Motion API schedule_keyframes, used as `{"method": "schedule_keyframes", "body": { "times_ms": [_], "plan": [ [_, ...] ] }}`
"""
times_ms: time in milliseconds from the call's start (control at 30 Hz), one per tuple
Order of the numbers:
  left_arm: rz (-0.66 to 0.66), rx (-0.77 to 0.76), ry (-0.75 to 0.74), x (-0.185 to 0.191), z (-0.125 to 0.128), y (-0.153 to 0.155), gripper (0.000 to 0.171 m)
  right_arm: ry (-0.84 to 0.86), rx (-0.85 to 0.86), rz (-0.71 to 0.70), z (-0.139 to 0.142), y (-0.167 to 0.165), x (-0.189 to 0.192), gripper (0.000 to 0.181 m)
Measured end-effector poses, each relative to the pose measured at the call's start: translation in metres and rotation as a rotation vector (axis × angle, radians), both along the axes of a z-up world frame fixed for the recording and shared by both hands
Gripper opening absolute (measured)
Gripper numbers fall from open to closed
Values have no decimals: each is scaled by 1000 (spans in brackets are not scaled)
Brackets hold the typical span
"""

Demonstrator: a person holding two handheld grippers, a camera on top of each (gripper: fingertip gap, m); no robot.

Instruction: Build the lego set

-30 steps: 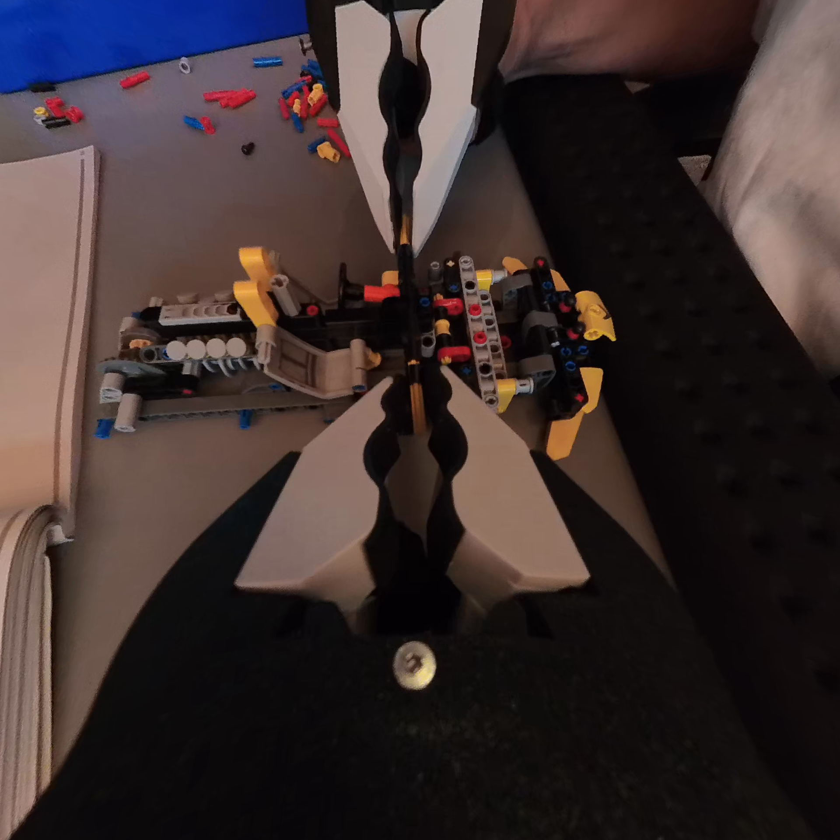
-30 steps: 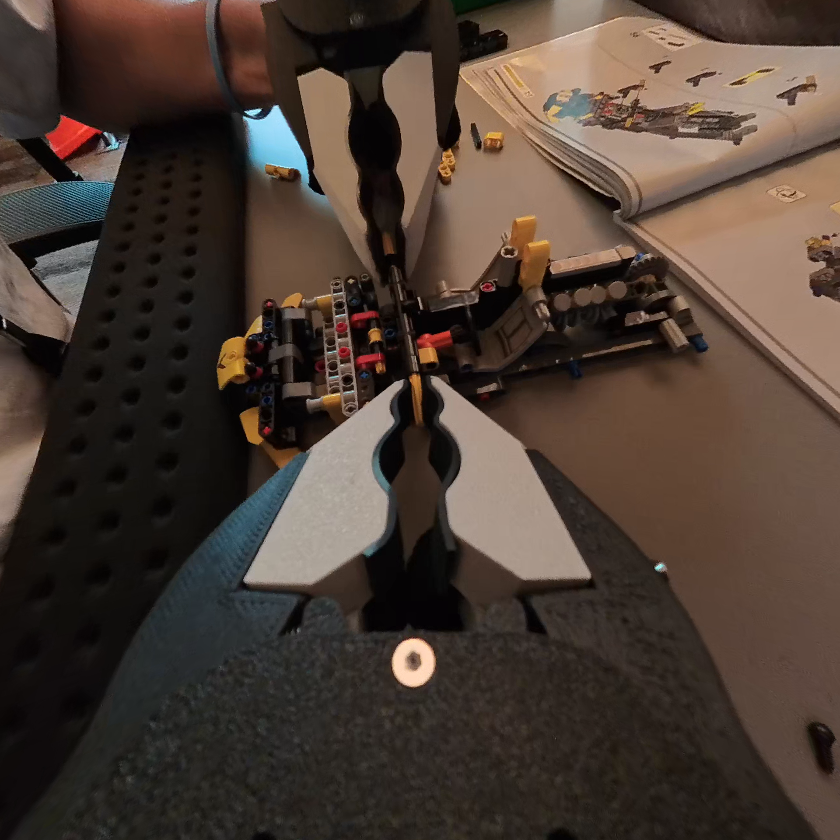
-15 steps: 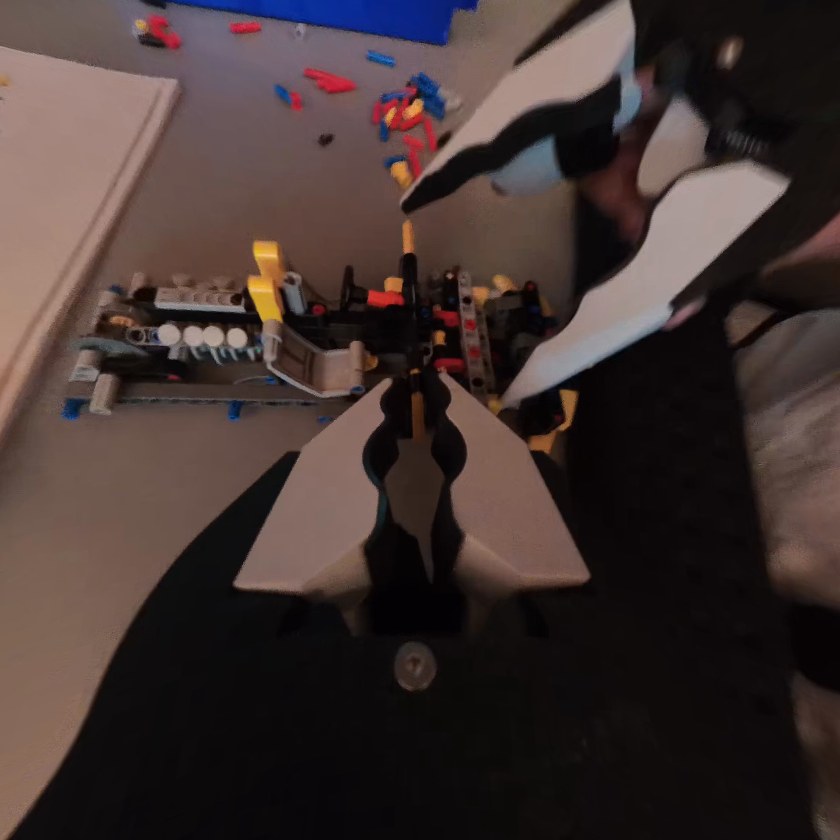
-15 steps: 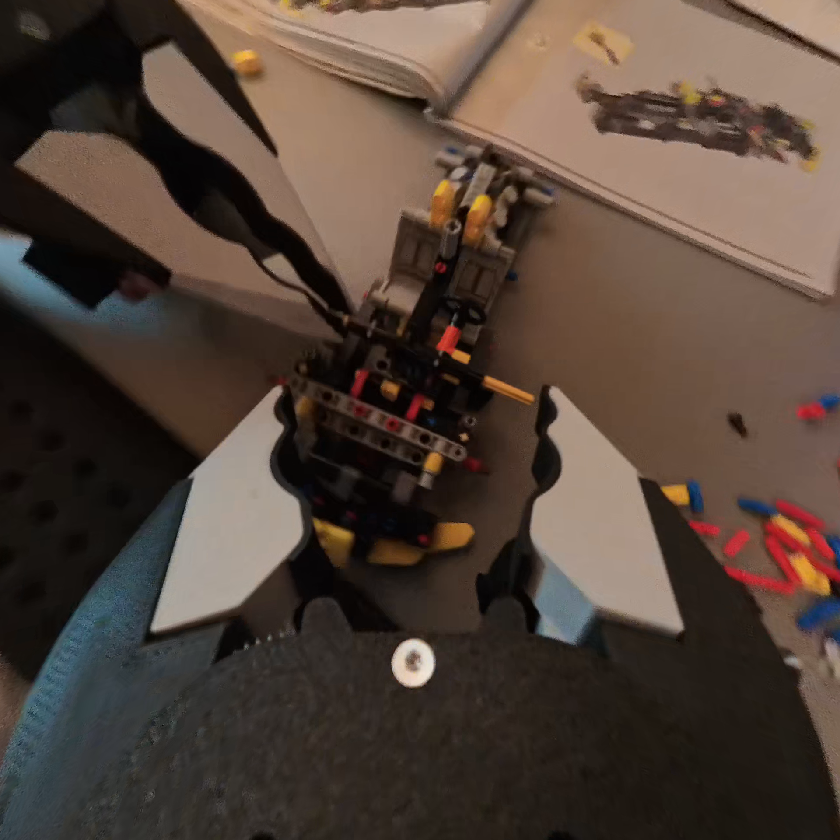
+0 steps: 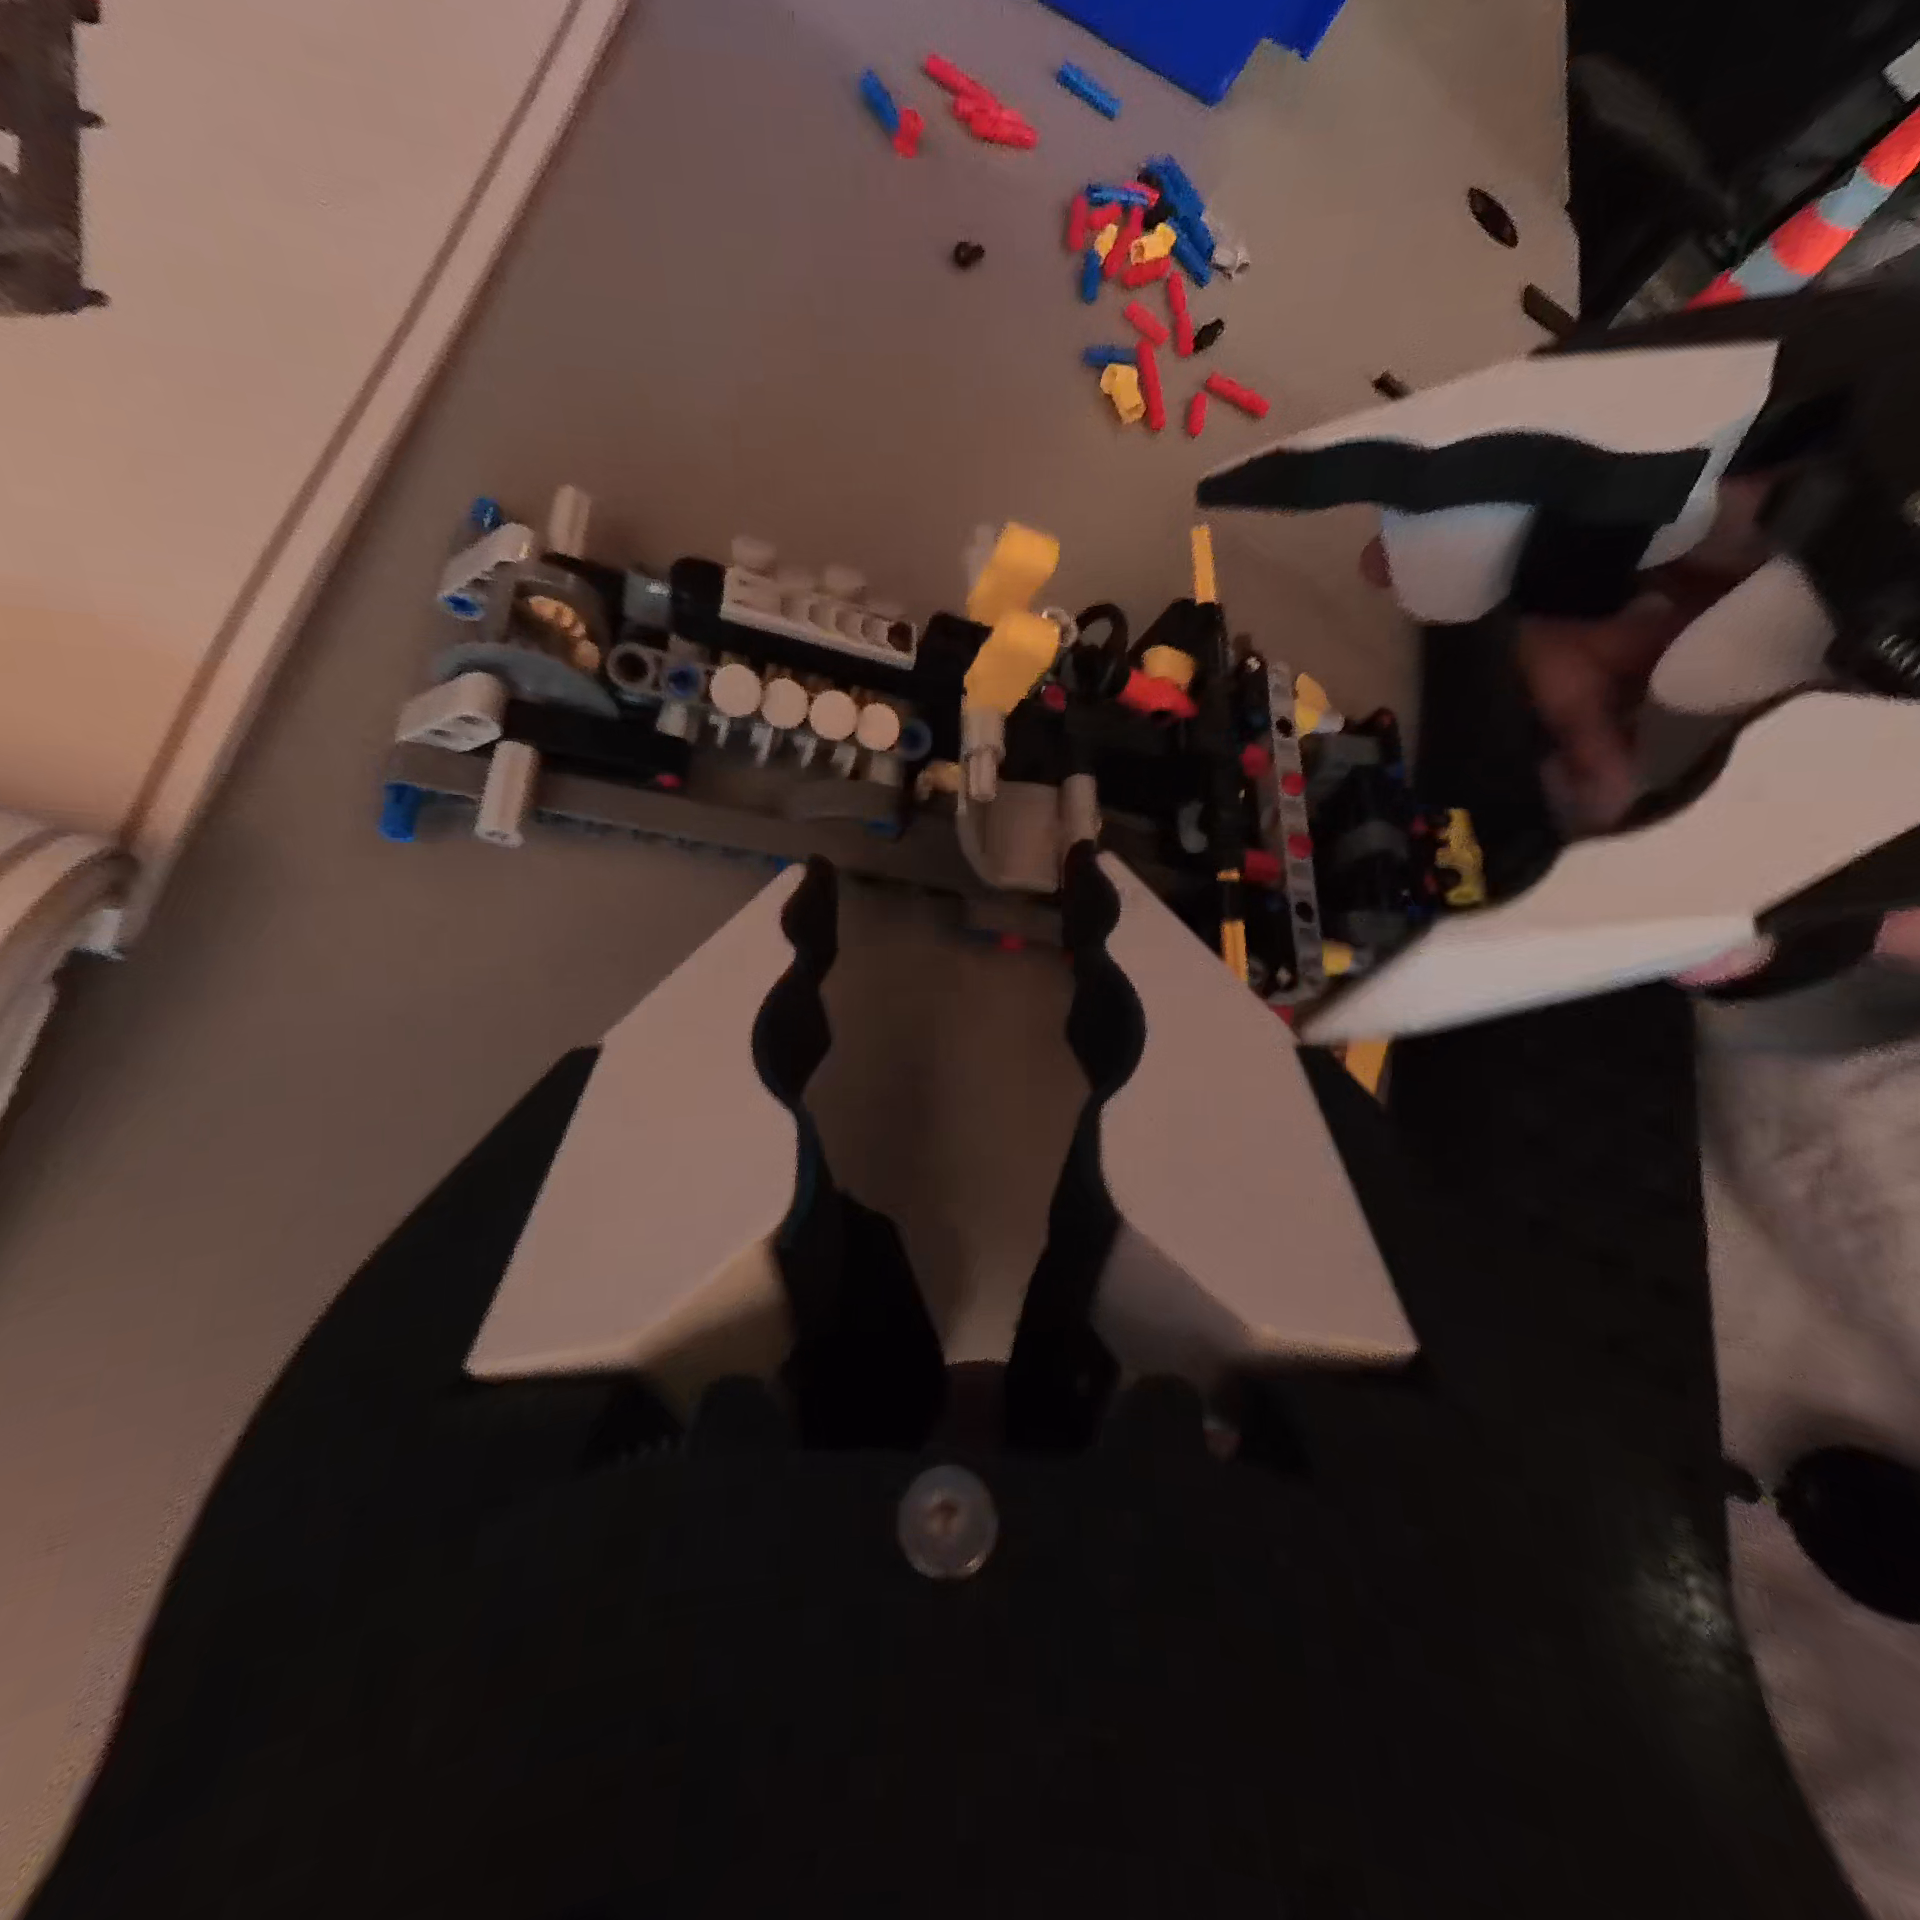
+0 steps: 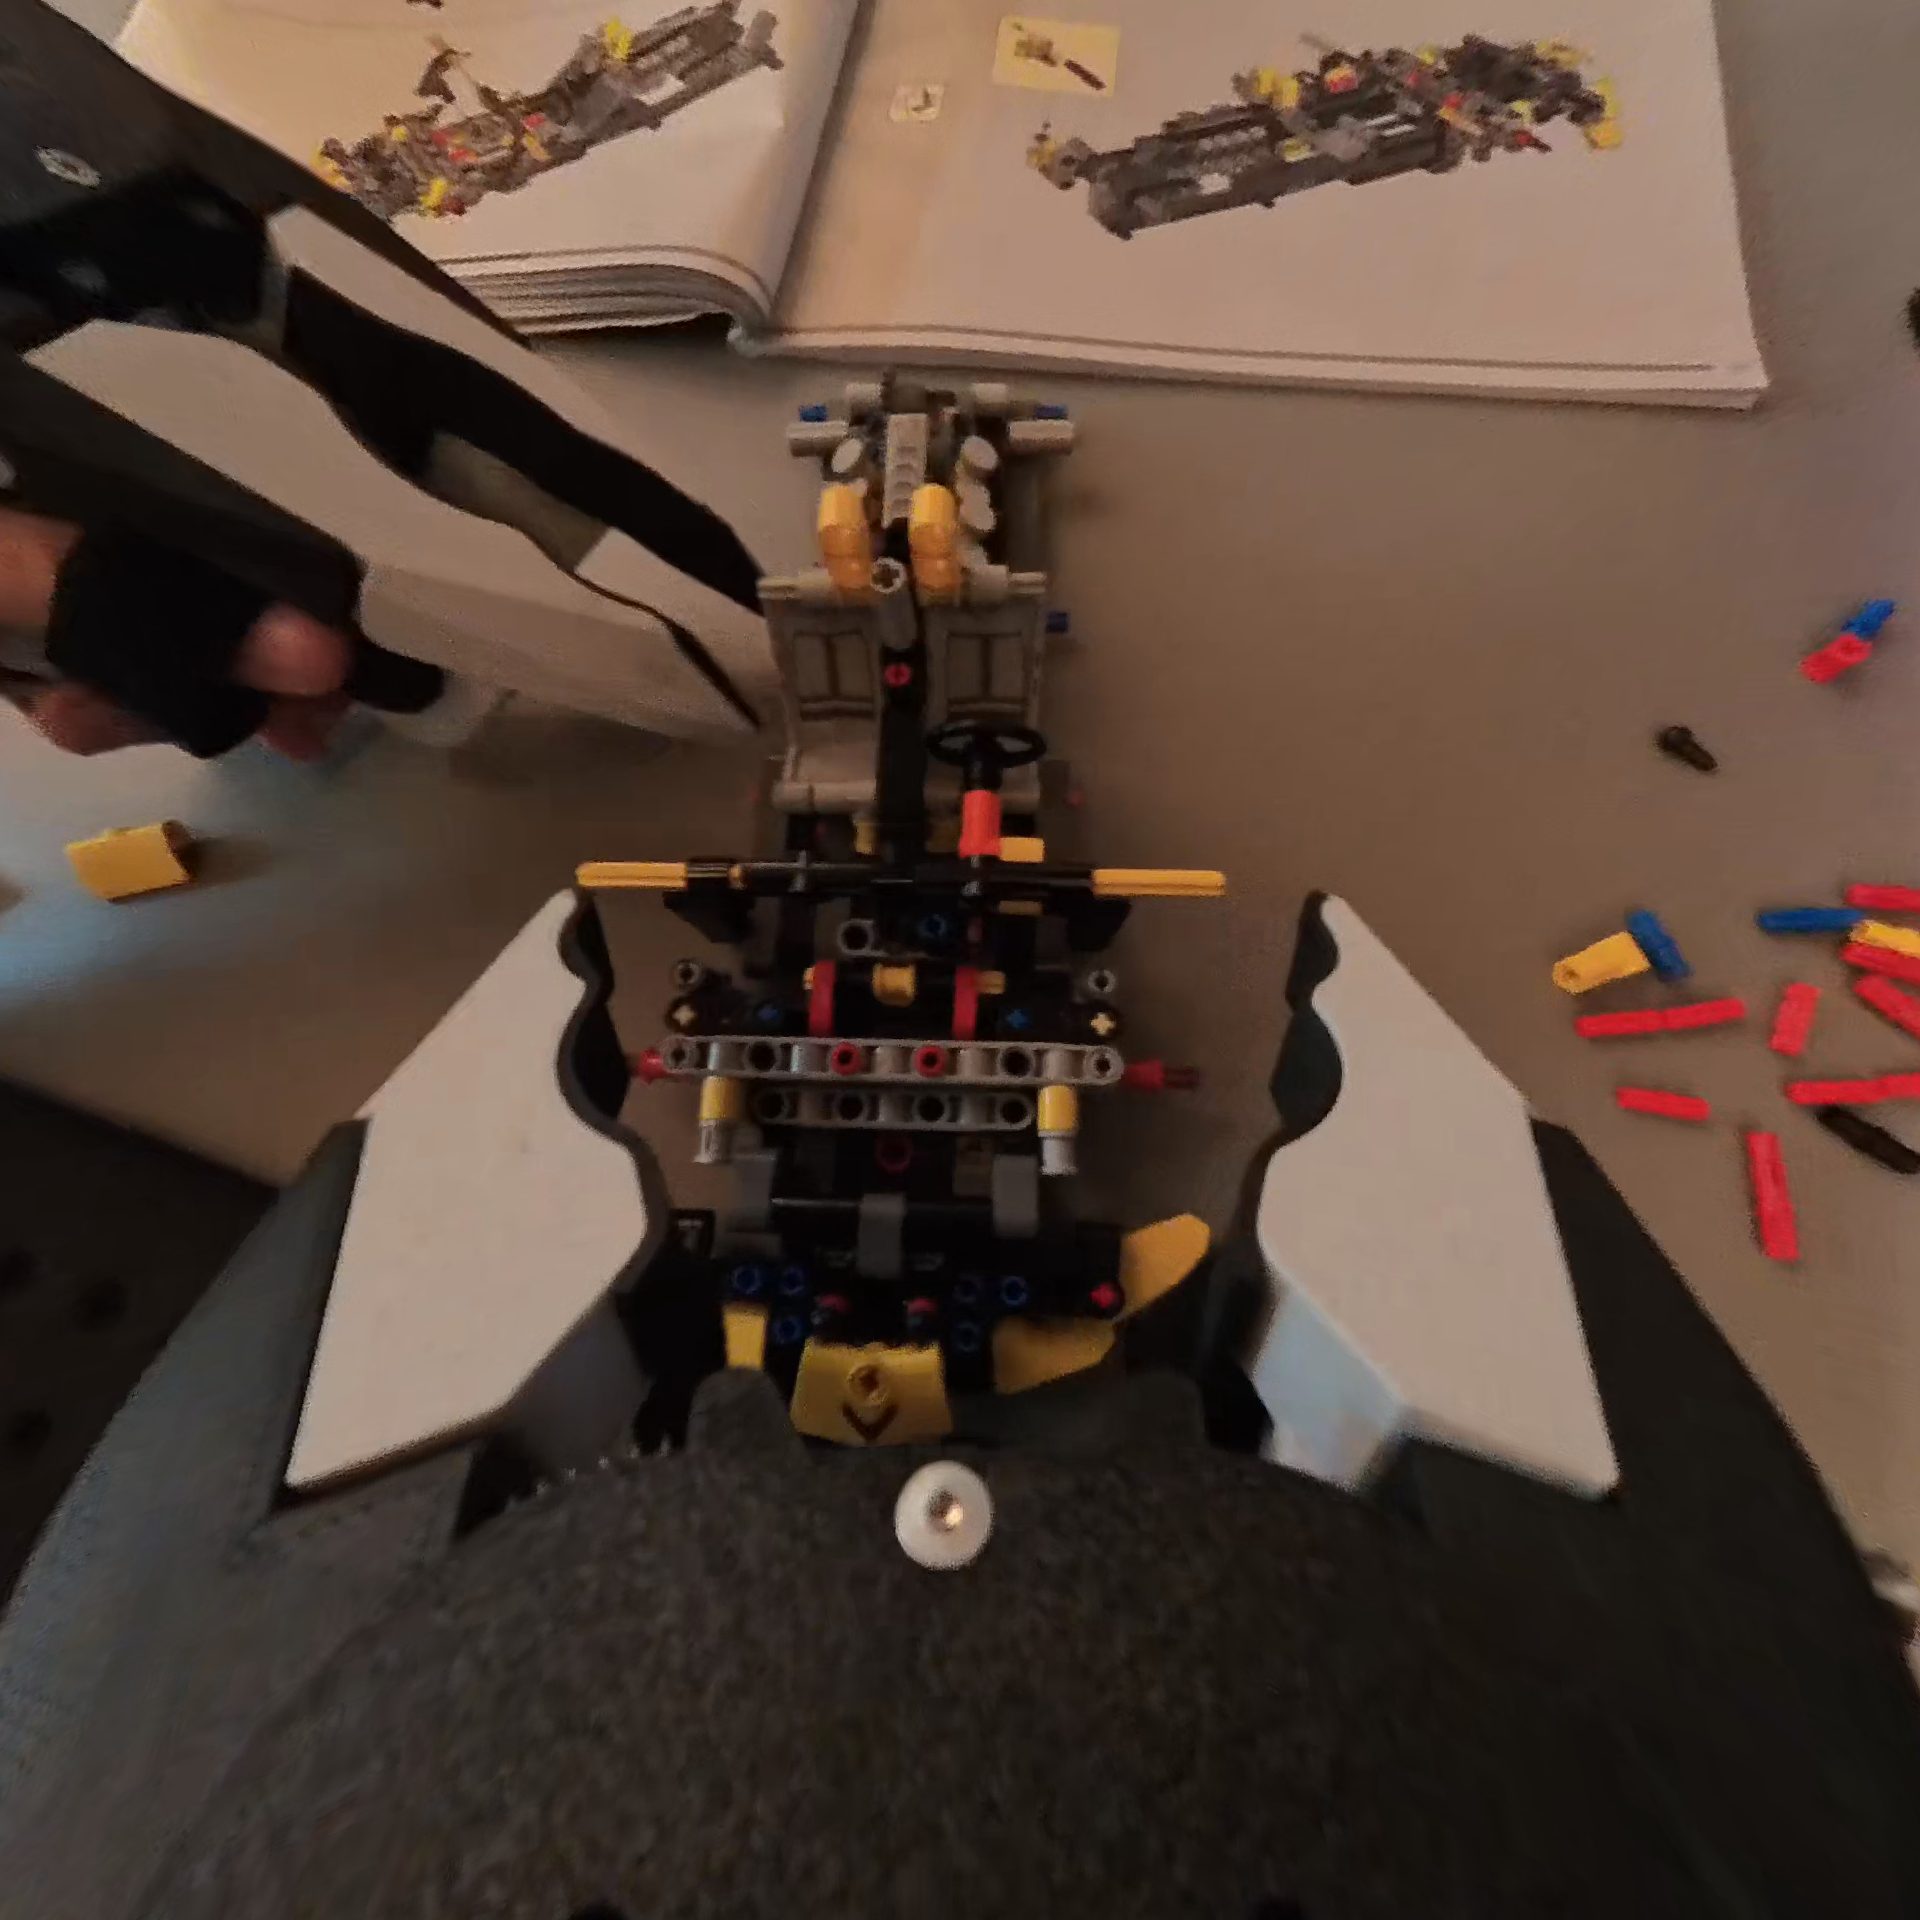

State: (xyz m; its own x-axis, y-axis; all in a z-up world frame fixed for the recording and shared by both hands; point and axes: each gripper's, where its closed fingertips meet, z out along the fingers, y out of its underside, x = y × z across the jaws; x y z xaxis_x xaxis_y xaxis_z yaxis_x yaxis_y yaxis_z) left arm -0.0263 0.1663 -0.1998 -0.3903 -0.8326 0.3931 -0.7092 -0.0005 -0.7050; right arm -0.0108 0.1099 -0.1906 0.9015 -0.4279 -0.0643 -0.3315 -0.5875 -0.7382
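Note:
The part-built lego vehicle, black and grey with yellow parts, lies on the table; it also shows in the left wrist view. A black axle with yellow ends runs across it and sticks out on both sides. My right gripper is open, its fingers standing either side of the vehicle's yellow front end without touching it. My left gripper is open and empty, its tips beside the grey seat. It shows in the right wrist view, and the right gripper shows in the left wrist view.
An open instruction booklet lies behind the vehicle. Several loose red, blue and yellow pins are scattered to the right. A yellow piece and a black pin lie apart. A black perforated mat borders the table. From my right tips it is roughly 11 cm to the black pin; from my left, 20 cm. My left wrist view looks at it from another angle.
Both grippers were shut on the axle's ends; first the right, then the left let go and opened. The right swung round to the vehicle's front, and the left shifted to the seat.

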Motion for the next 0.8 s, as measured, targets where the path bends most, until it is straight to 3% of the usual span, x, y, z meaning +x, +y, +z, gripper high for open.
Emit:
{"method": "schedule_keyframes", "body": {
  "times_ms": [133, 233, 800],
  "plan": [
    [2, 4, -25, 8, 1, -12, 21, 88, -60, 55, -17, 11, -15, 146],
    [32, 53, -49, 12, -2, -14, 1, 75, -92, 34, -20, 10, -7, 139],
    [7, 103, -101, 3, -4, -17, 1, 73, -107, 159, -21, 8, -5, 131]
  ]
}}
